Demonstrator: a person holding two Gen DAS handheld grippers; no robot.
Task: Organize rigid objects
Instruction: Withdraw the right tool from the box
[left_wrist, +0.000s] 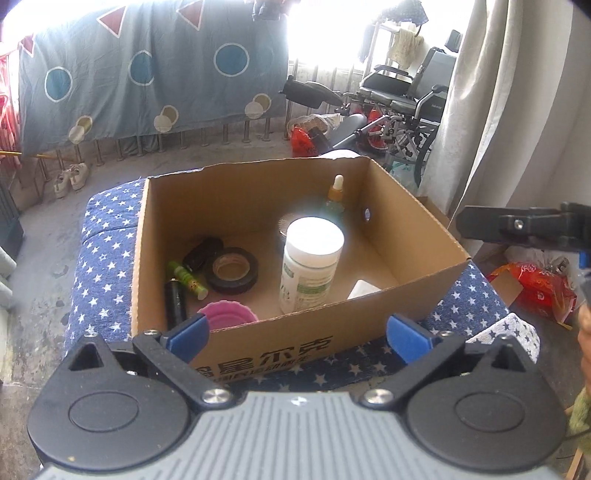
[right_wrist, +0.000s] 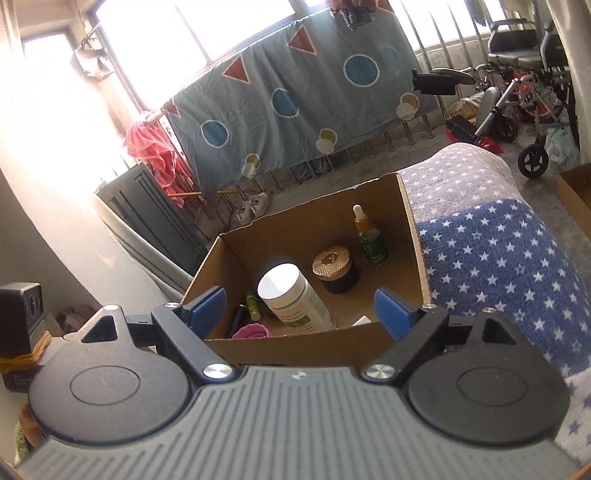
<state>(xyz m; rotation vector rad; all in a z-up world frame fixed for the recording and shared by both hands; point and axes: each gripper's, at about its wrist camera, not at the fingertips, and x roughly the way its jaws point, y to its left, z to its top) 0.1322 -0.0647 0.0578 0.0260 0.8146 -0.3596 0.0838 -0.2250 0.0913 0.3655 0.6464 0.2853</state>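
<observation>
An open cardboard box (left_wrist: 373, 325) (right_wrist: 306, 347) stands on a blue star-patterned cushion (left_wrist: 103, 258) (right_wrist: 491, 258). Inside it are a white-lidded bottle (left_wrist: 312, 266) (right_wrist: 291, 297), a dropper bottle (left_wrist: 335, 195) (right_wrist: 371, 236), a gold-lidded dark jar (right_wrist: 334, 269), a roll of black tape (left_wrist: 232, 270), a green tube (left_wrist: 186, 278) (right_wrist: 252, 304), a black cylinder (left_wrist: 174, 301), and a pink cup (left_wrist: 227, 314) (right_wrist: 253, 330). My left gripper (left_wrist: 297, 338) is open in front of the box's near wall, holding nothing. My right gripper (right_wrist: 300, 310) is open above the near wall, also holding nothing.
A patterned sheet (left_wrist: 147, 74) hangs on a railing behind. A wheelchair (left_wrist: 402, 107) and clutter stand at the far right, a red bag (left_wrist: 535, 291) lies on the floor to the right, and shoes (left_wrist: 70, 177) sit by the railing. The right gripper's finger (left_wrist: 517, 225) shows at the left wrist view's right edge.
</observation>
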